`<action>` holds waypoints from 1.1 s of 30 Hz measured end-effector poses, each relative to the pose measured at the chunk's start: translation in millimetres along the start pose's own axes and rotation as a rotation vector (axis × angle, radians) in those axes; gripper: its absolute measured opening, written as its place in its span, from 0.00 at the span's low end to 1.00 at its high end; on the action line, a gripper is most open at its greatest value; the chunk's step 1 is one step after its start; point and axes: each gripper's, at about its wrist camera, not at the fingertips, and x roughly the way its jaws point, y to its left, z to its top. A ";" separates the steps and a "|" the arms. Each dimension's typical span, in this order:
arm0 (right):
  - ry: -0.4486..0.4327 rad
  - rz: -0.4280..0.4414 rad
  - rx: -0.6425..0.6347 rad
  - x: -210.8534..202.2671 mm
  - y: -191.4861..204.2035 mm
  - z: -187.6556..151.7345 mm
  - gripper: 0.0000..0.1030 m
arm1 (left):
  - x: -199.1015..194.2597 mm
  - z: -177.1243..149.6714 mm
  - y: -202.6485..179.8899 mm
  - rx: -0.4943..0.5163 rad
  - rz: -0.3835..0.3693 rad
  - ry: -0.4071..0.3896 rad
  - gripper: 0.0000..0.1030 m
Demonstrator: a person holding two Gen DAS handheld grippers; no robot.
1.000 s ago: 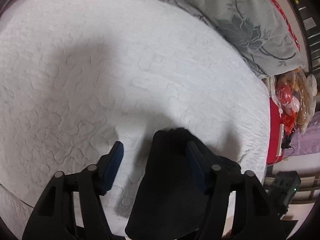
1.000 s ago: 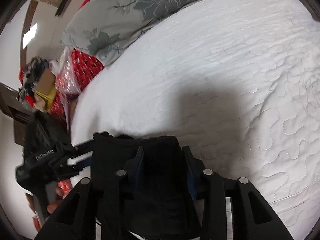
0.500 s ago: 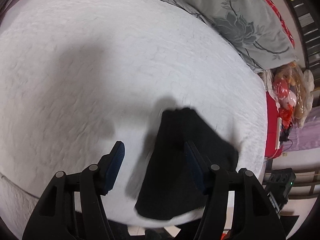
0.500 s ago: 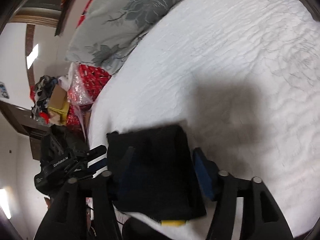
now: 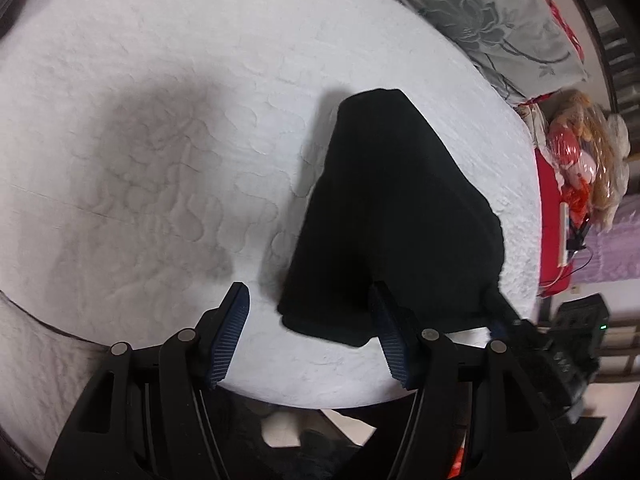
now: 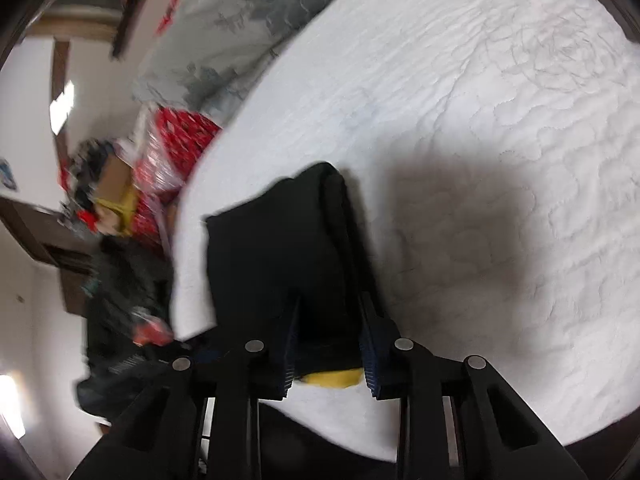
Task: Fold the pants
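left wrist view: the left gripper (image 5: 310, 330) hangs over the near edge of the bed (image 5: 168, 128), its jaws wide apart with nothing between the pads. the pants (image 5: 396, 216), black and folded into a compact block, lie flat on the white quilt near that edge, ahead and to the right of the gap between the jaws. the right finger (image 5: 390, 338) overlaps the near edge of the pants in the picture; whether it touches the cloth i cannot tell. the left finger (image 5: 230, 334) is over bare quilt. a grey flowered pillow (image 5: 480, 12) lies at the far right of the bed. at the right edge, past the pants, part of the other gripper shows, blurred.

right wrist view: the picture is blurred. the right gripper (image 6: 329, 338) has just been closing, and the near end of the pants (image 6: 280, 248) sits between its jaws. the pads stand close on either side of the cloth, but whether they press on it i cannot tell. something yellow (image 6: 332, 378) shows under the pants' near edge, between the fingers. the pants lie near the bed's (image 6: 480, 120) left edge, with the pillow (image 6: 240, 28) beyond them. past the bed's edge is a red patterned bag (image 6: 176, 144).
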 end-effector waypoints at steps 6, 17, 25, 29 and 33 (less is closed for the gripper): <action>0.049 -0.055 0.007 13.7 -13.5 -12.4 0.26 | 15.6 -2.8 4.2 0.032 0.056 0.014 0.60; -0.062 -0.006 0.022 -19.5 -8.7 17.1 0.68 | -22.0 18.0 3.3 0.107 -0.044 -0.063 0.59; 0.010 -0.017 0.002 14.1 -10.7 23.1 0.68 | -5.1 48.6 2.7 0.080 -0.086 -0.013 0.59; 0.044 -0.022 -0.029 31.1 -10.7 24.4 0.68 | 13.2 55.6 -5.7 0.091 -0.117 0.050 0.60; 0.042 0.015 -0.037 36.8 -10.3 26.9 0.69 | 23.8 58.7 -13.4 0.114 -0.118 0.071 0.68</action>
